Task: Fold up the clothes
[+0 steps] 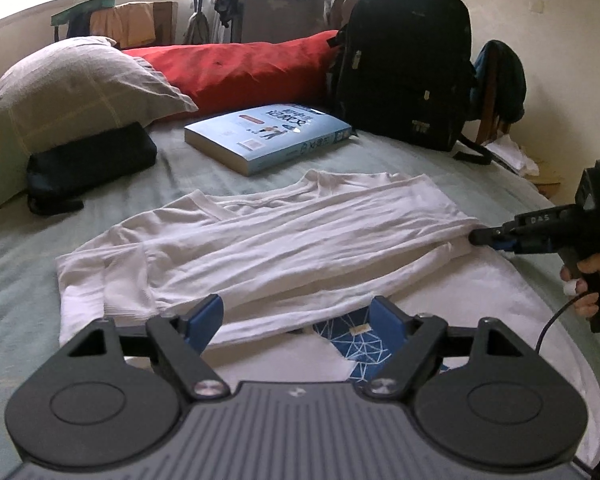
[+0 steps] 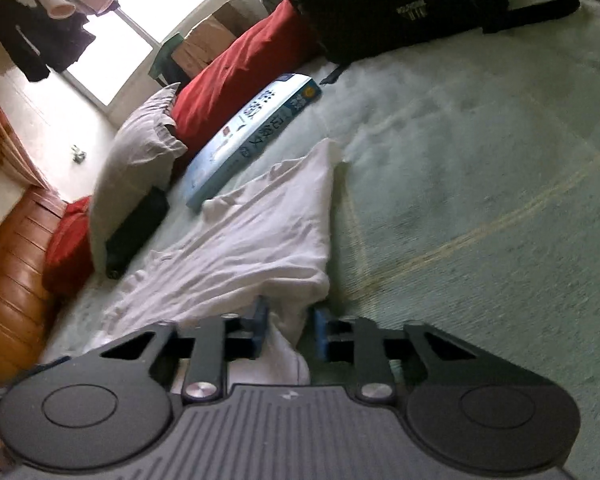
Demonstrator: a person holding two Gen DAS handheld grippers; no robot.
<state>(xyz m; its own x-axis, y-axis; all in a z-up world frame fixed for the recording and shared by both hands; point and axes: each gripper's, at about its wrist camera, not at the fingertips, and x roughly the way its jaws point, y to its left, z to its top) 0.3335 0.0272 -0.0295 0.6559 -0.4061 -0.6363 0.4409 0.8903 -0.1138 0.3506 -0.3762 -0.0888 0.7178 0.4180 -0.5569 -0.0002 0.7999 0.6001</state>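
A white shirt lies partly folded across the green bedspread, one layer turned over another. A blue geometric print shows at its near edge. My left gripper hovers open just above that near edge, its blue pads wide apart and holding nothing. My right gripper, held by a hand, is shut on the shirt's right edge. In the right wrist view, a bunch of the white shirt runs between the blue pads of the right gripper.
A blue book lies just beyond the shirt. Behind it stand a black backpack, a red pillow and a grey pillow. A black pouch sits at the left. The bed's right edge and a chair are close.
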